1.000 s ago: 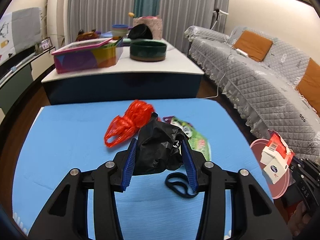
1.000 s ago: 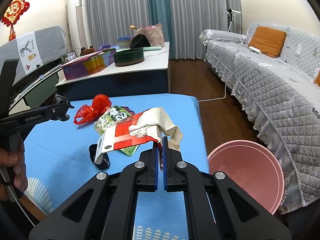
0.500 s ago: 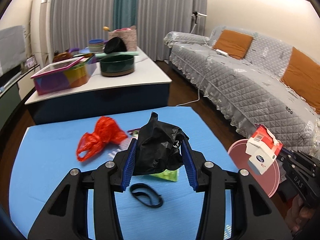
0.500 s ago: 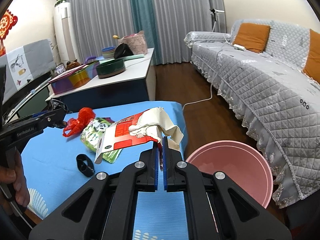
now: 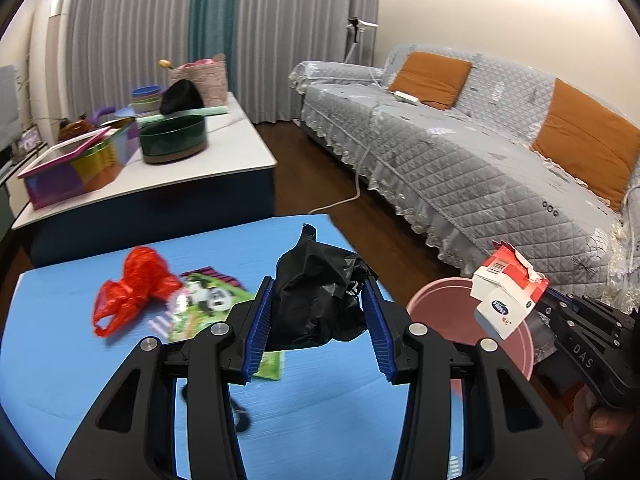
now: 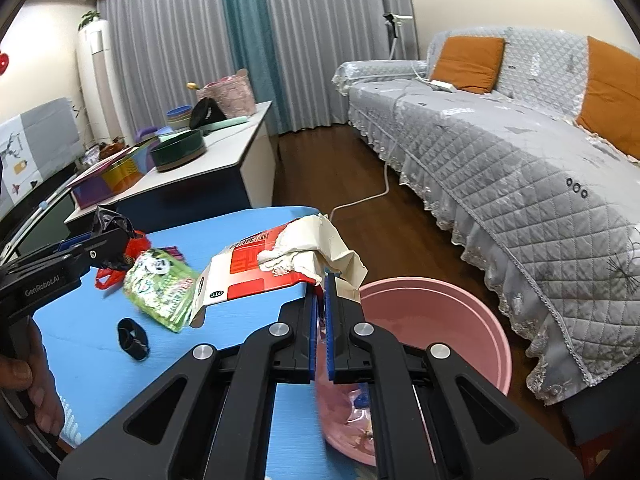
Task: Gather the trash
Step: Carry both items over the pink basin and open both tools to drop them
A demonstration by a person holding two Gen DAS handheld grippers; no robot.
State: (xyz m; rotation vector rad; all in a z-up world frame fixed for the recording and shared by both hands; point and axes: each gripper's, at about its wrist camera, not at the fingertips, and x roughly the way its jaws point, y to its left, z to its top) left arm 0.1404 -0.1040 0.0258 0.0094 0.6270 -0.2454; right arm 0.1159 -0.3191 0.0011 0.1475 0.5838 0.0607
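Gripping a crumpled black bag [image 5: 316, 296], left gripper [image 5: 318, 320] hangs above blue table [image 5: 60, 360]; right gripper [image 6: 320, 320] jaws pinch torn red-white carton [image 6: 272, 268] beside pink bin [image 6: 440, 304].

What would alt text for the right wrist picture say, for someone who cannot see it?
A handheld black gripper with blue pads pinches a torn red and white cardboard carton beside a round pink plastic bin on the floor. To its left, a blue table holds a green snack wrapper and black band.

Bright indoor light; fisheye-warped edges, slight motion blur.
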